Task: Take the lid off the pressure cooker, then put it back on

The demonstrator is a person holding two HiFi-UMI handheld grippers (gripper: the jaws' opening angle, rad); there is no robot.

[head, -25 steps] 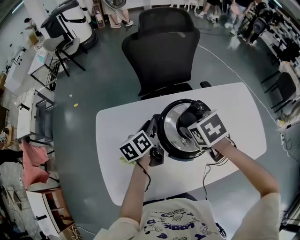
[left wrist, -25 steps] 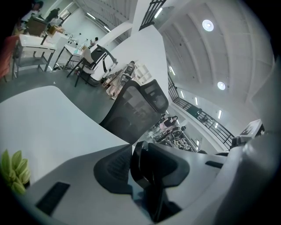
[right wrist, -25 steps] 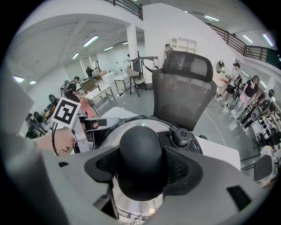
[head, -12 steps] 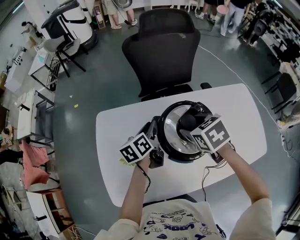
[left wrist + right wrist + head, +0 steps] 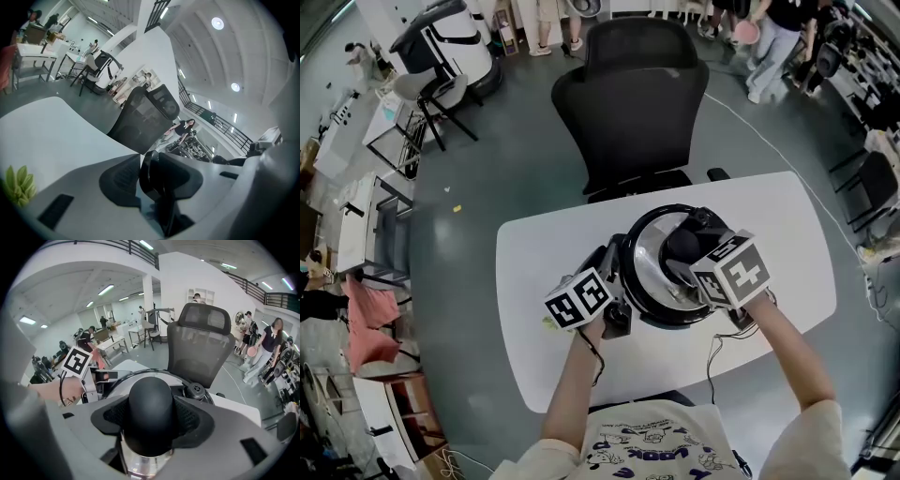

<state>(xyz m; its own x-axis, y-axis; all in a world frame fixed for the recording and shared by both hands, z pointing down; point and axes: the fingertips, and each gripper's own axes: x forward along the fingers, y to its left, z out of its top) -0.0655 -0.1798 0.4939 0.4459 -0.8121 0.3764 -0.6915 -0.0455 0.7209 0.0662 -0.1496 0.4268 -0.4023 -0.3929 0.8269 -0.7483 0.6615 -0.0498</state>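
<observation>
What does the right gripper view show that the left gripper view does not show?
Only the right gripper view shows the black knob, clamped between its jaws, the steel lid under it and a small valve. Only the left gripper view shows a black side handle between its jaws and something green on the table. Both show the black chair and the white table.

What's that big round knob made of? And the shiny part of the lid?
The knob looks like black plastic: smooth and matte, with only a soft sheen. The lid is probably polished steel: silver and mirror-bright, throwing back light.
</observation>
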